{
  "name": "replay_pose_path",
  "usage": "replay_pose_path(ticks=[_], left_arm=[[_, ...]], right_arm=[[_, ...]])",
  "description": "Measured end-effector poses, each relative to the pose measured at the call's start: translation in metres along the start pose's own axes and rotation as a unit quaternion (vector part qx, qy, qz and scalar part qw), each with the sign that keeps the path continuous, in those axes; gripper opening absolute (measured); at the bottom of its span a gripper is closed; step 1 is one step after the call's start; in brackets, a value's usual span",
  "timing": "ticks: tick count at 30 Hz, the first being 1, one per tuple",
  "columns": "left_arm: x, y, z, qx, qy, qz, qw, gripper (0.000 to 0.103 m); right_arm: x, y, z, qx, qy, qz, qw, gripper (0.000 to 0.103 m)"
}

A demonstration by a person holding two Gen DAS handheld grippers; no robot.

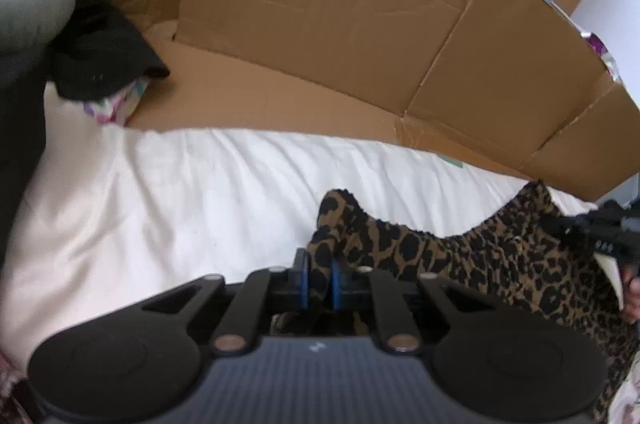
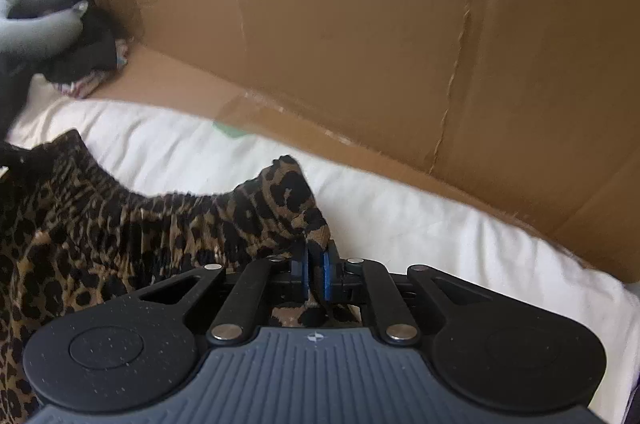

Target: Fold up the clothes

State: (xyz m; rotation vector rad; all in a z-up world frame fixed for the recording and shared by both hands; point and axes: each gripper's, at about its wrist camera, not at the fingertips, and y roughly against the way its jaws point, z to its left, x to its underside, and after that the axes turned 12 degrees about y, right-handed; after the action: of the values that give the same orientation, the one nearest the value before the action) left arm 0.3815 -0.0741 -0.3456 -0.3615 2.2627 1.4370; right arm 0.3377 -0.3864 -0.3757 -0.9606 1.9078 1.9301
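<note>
A leopard-print garment (image 1: pixel 460 256) with a gathered elastic edge is stretched between my two grippers above a white sheet (image 1: pixel 180 203). My left gripper (image 1: pixel 320 282) is shut on its left corner. My right gripper (image 2: pixel 316 276) is shut on its right corner; the garment (image 2: pixel 140 224) runs away to the left in the right wrist view. The right gripper also shows at the right edge of the left wrist view (image 1: pixel 600 228). The lower part of the garment is hidden below the grippers.
A big brown cardboard box (image 1: pixel 360 35) lies open on its side behind the sheet, also seen in the right wrist view (image 2: pixel 360 43). A pile of black and coloured clothes (image 1: pixel 104 63) and a grey cushion (image 1: pixel 28 7) sit at the far left.
</note>
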Motion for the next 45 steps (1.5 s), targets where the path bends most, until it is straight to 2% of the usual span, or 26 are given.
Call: replay_pose_path(ticks=[16, 23, 26, 29, 31, 33, 34, 35, 36, 37, 45], left_arm=[[-0.017, 0.012, -0.017, -0.004, -0.012, -0.069, 0.9975, 0.009], [-0.020, 0.021, -0.018, -0.004, -0.006, -0.105, 0.9944, 0.008], [-0.022, 0.006, -0.015, -0.011, 0.000, -0.075, 0.9971, 0.010], [-0.020, -0.010, -0.009, -0.038, 0.010, -0.045, 0.9982, 0.014], [-0.018, -0.013, -0.006, -0.049, 0.015, -0.036, 0.9980, 0.019], [-0.014, -0.010, -0.005, -0.046, 0.013, -0.035, 0.9982, 0.028], [-0.012, -0.009, -0.005, -0.045, 0.013, -0.034, 0.9983, 0.034], [-0.010, -0.007, -0.006, -0.046, 0.009, -0.034, 0.9983, 0.036], [-0.008, -0.005, -0.007, -0.048, 0.004, -0.034, 0.9983, 0.036], [-0.006, -0.001, -0.009, -0.048, 0.001, -0.037, 0.9981, 0.036], [0.018, 0.027, -0.026, -0.033, 0.007, -0.065, 0.9973, 0.043]], right_arm=[[-0.013, 0.019, -0.001, 0.055, -0.004, -0.046, 0.997, 0.002], [-0.013, 0.027, -0.008, 0.095, -0.010, -0.062, 0.994, 0.000], [-0.013, 0.024, -0.011, 0.099, -0.012, -0.055, 0.994, 0.000], [-0.010, 0.012, -0.009, 0.090, -0.010, -0.027, 0.996, 0.001], [-0.007, 0.009, -0.009, 0.086, -0.018, -0.012, 0.996, 0.003], [-0.003, 0.012, -0.010, 0.078, -0.027, -0.012, 0.997, 0.009], [-0.002, 0.014, -0.010, 0.075, -0.031, -0.011, 0.997, 0.016], [0.000, 0.017, -0.010, 0.073, -0.034, -0.011, 0.997, 0.020], [0.001, 0.020, -0.011, 0.072, -0.039, -0.013, 0.997, 0.030], [0.002, 0.024, -0.010, 0.072, -0.046, -0.018, 0.996, 0.033], [0.017, 0.049, 0.014, 0.042, -0.047, -0.036, 0.997, 0.038]])
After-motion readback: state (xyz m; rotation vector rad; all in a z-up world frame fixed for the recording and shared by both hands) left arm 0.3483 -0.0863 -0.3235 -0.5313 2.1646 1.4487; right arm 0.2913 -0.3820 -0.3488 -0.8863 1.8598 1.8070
